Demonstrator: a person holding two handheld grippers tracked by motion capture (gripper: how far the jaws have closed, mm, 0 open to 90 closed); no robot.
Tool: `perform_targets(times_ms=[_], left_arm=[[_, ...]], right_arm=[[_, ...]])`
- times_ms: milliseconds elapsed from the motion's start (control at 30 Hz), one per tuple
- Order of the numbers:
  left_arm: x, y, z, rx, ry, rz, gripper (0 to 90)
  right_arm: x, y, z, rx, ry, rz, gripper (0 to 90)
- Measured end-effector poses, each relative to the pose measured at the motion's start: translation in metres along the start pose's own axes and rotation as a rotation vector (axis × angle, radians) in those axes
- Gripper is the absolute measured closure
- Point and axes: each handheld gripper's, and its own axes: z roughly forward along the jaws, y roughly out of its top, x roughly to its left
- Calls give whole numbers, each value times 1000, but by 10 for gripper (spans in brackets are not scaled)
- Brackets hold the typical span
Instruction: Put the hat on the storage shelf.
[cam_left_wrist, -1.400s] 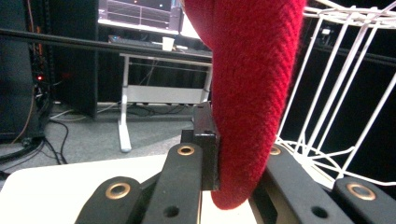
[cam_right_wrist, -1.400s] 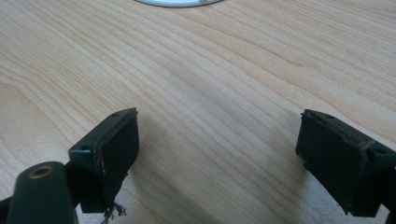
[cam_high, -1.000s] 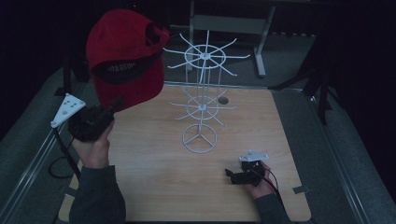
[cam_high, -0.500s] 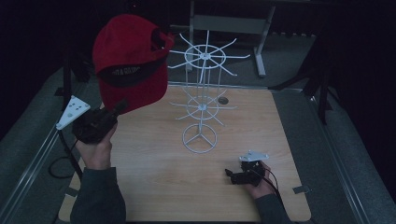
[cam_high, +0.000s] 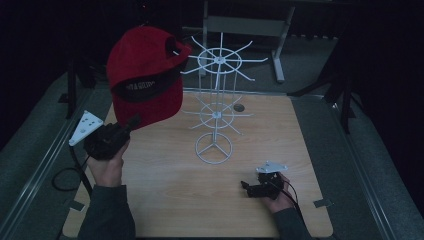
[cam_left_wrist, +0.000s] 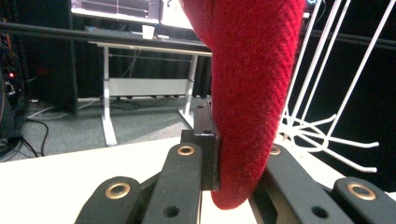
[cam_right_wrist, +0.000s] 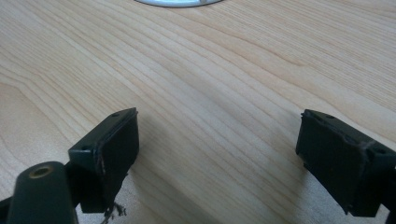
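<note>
Cap (cam_high: 145, 75), clamped by the left gripper (cam_high: 131, 123), hangs above the table's (cam_high: 165, 200) left edge beside the rack (cam_high: 216, 107); right gripper (cam_high: 248, 188) rests open near the front edge.

Coarse-woven cloth cap (cam_left_wrist: 252, 79), probably painted-wire rack (cam_high: 217, 107), matt wood table (cam_right_wrist: 224, 70).

The white lettering on the cap's (cam_high: 145, 90) black band is too small to read. In the left gripper view the cap (cam_left_wrist: 252, 93) is cut off by the top edge and hides part of the rack (cam_left_wrist: 327, 126). In the right gripper view the rack's base ring (cam_right_wrist: 180, 2) is cut off at the top edge.
</note>
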Motion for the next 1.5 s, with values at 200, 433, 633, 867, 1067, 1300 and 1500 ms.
perform_targets(times_ms=[200, 433, 633, 867, 1067, 1300, 1500], left_arm=[[1, -9, 2, 15, -3, -8, 859], [1, -19, 5, 20, -3, -10, 858], [1, -33, 9, 30, -7, -19, 857], [0, -49, 14, 61, -3, -15, 856], [-3, -66, 15, 79, -5, -20, 853], [-4, -79, 17, 110, -21, -11, 845], [-8, -83, 19, 127, -36, 11, 824]], right_arm=[[0, 0, 0, -1, -1, -3, 131], [0, 0, 0, -1, -1, -5, 131], [0, 0, 0, -1, -1, -2, 131], [0, 0, 0, -2, -1, -6, 131], [-1, 0, 0, -3, -2, -9, 131], [0, 0, 0, 0, -1, -6, 131], [-1, 0, 0, -1, -1, -8, 131]])
